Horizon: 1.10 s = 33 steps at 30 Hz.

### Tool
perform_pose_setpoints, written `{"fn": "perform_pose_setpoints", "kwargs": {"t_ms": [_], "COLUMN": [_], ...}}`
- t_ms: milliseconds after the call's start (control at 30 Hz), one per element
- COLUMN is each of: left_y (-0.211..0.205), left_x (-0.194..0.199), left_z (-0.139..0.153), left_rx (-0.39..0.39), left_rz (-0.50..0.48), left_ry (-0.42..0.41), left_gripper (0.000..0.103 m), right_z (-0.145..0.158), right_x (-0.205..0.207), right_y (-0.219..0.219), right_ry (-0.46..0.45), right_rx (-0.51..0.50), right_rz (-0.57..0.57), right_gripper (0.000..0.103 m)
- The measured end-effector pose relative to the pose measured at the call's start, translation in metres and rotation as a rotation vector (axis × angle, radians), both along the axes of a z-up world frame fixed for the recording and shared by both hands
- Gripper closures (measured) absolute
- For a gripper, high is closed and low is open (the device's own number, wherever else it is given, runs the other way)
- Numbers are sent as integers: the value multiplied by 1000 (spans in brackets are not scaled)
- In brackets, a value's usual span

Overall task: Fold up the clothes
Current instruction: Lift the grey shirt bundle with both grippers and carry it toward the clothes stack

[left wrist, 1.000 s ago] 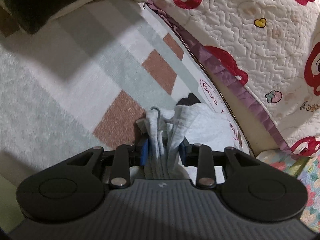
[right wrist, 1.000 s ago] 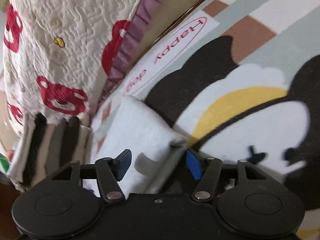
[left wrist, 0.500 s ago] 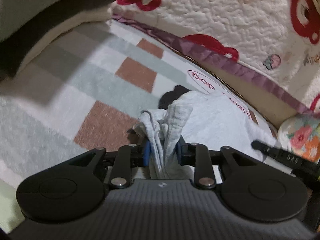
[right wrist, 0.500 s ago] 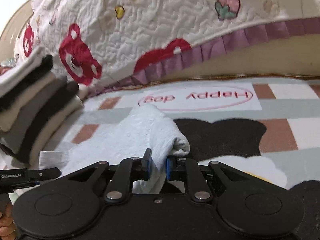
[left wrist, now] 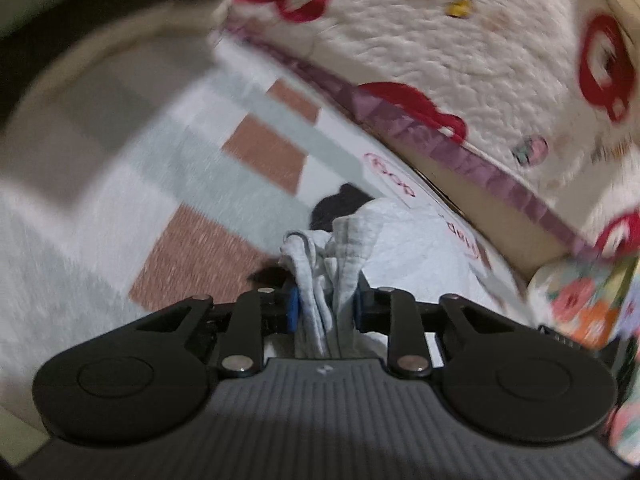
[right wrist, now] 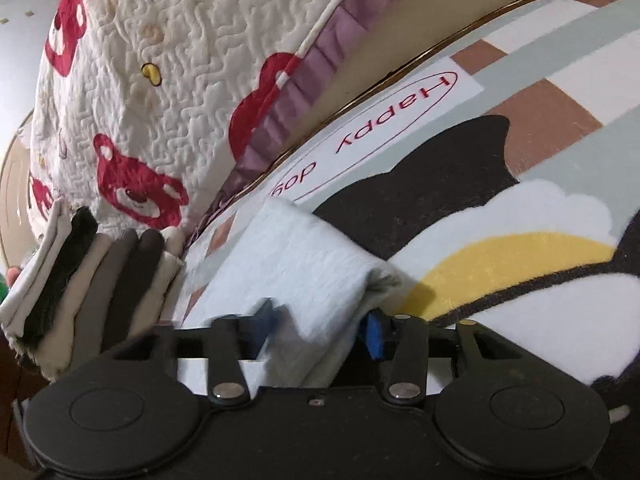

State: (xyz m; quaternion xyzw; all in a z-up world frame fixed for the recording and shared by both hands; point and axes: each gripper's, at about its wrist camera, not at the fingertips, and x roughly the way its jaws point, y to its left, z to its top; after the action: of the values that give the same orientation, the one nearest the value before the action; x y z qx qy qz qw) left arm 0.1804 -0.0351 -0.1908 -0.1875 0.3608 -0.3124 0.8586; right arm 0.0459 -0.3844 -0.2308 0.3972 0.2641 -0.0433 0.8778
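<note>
The left tool [left wrist: 325, 307] is squeezing shut on a bunched-up end of the pale grey garment [left wrist: 404, 248], and the cloth sits tight between its blue pads [left wrist: 293, 309]. The right tool [right wrist: 320, 326] has the other folded end of the garment [right wrist: 296, 264] between its jaws. Its right pad [right wrist: 374, 332] touches the cloth, but its left pad is blurry and set a little apart (so I cannot tell if it grips).

The garment lies on the rug [right wrist: 520, 264] on the floor. It runs long from one tool to the other, along the rug's edge by the bed. The quilt [right wrist: 172, 92] with red bears hangs just past that edge. A stack of folded clothes [right wrist: 92, 280] sits near the garment's far side.
</note>
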Motion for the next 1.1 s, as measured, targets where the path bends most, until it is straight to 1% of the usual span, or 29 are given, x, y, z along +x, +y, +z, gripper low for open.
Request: {"fn": "perform_pose_setpoints", "kwargs": {"t_ms": [67, 133, 200, 267, 400, 467, 567, 600, 667, 733, 800, 867, 900, 1033, 1100], "left_y": [-6, -8, -6, -1, 19, 32, 54, 60, 65, 72, 86, 106, 116, 147, 155], "left_x": [-9, -17, -26, -36, -59, -73, -88, -92, -104, -114, -118, -118, -117, -108, -95], "left_z": [16, 31, 46, 63, 100, 120, 154, 168, 197, 219, 237, 252, 259, 285, 296], "left_rx": [48, 75, 87, 96, 75, 80, 58, 62, 147, 199, 204, 188, 180, 171, 175], "left_rz": [-19, -35, -37, -26, 8, 35, 83, 100, 128, 172, 218, 274, 303, 398, 434], "left_ry": [-51, -88, -144, -193, -288, -330, -359, -370, -431, -496, -517, -521, -522, -548, -562], "left_gripper": [81, 81, 81, 82, 81, 81, 81, 81, 81, 81, 81, 81, 81, 81, 82], "right_z": [18, 38, 58, 77, 115, 134, 162, 172, 194, 216, 238, 261, 272, 313, 332], "right_x": [4, 6, 5, -1, -17, -24, -27, -25, -18, -8, 5, 19, 27, 68, 92], "right_y": [8, 15, 22, 28, 45, 55, 65, 69, 85, 103, 121, 139, 147, 176, 197], "right_ry": [-9, -14, -38, -83, -162, -203, -274, -296, -331, -365, -398, -434, -451, -491, -484], "right_rx": [-115, -215, -319, -376, -484, -505, -492, -497, -548, -612, -659, -708, -717, -687, -730], "right_rz": [42, 82, 115, 134, 176, 195, 228, 243, 294, 350, 412, 474, 506, 614, 650], "right_gripper": [87, 87, 87, 87, 87, 87, 87, 87, 87, 88, 88, 88, 88, 88, 89]}}
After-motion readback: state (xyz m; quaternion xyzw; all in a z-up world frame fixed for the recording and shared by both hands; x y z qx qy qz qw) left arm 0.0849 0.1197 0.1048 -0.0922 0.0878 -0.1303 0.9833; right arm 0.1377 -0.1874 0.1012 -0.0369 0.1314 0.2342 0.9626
